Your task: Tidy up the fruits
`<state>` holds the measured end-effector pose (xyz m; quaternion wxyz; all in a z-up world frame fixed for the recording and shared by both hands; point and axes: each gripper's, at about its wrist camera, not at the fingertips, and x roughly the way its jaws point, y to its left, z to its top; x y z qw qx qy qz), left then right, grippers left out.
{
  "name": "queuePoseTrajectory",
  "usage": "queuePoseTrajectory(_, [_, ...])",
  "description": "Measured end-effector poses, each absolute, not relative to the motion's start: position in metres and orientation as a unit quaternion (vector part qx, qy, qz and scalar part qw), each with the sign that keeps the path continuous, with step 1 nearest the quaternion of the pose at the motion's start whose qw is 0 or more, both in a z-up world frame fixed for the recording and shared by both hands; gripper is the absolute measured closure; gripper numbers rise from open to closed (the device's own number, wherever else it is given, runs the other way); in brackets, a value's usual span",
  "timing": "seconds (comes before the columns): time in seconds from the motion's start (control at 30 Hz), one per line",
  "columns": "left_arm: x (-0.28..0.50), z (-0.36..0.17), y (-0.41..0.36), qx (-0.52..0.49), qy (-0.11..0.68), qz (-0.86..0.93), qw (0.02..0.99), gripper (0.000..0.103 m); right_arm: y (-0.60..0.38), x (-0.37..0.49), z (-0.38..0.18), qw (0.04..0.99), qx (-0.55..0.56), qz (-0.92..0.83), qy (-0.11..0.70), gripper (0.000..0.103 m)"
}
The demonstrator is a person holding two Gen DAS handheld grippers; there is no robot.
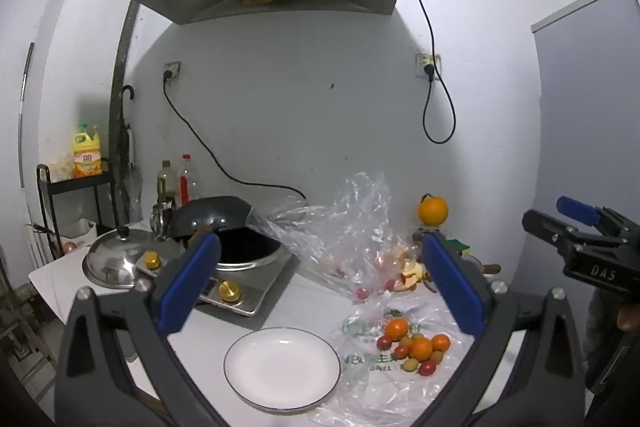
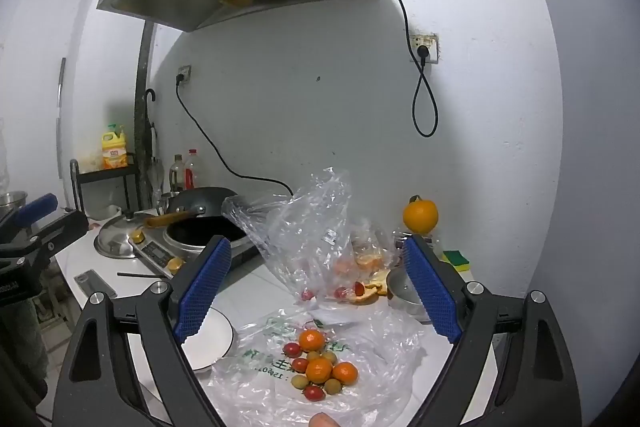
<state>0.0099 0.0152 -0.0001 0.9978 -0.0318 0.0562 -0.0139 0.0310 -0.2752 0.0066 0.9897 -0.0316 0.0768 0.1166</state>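
A heap of small fruits (image 1: 416, 347) (image 2: 318, 367), with small oranges, red cherry tomatoes and pale green-brown ones, lies on a flat clear plastic bag (image 2: 352, 387) on the white counter. An empty white plate (image 1: 282, 367) (image 2: 210, 343) sits just left of it. My left gripper (image 1: 320, 287) hovers open above plate and fruits, nothing between its blue pads. My right gripper (image 2: 316, 291) is open too, above the fruit heap. In the left wrist view the right gripper's side (image 1: 580, 239) shows at the right edge.
A crumpled clear bag (image 2: 304, 227) with tomatoes and orange peel (image 2: 372, 291) stands behind the fruits. A large orange (image 2: 420, 215) sits at the back right by a sponge (image 2: 456, 259). A wok (image 1: 240, 247) on a stove, a steel lid (image 1: 116, 259) and bottles are at the left.
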Motion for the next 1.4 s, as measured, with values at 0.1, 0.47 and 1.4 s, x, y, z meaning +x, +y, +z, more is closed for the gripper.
queuePoseTrajectory(0.1, [0.012,-0.001,0.015,-0.033,0.059,-0.015,0.998,0.001,-0.275,0.033,0.006,0.99,-0.03,0.117,0.078,0.013])
queuePoseTrajectory(0.47, [0.02,-0.007,0.014,-0.027,0.065,-0.005,0.997,0.001,-0.273,0.041,0.002,0.989,-0.032,0.122,0.082,0.013])
queuePoseTrajectory(1.4, [0.033,-0.015,0.026,-0.035,0.076,0.012,0.996,0.001,-0.256,0.055,-0.003,0.986,-0.046,0.129,0.093,0.013])
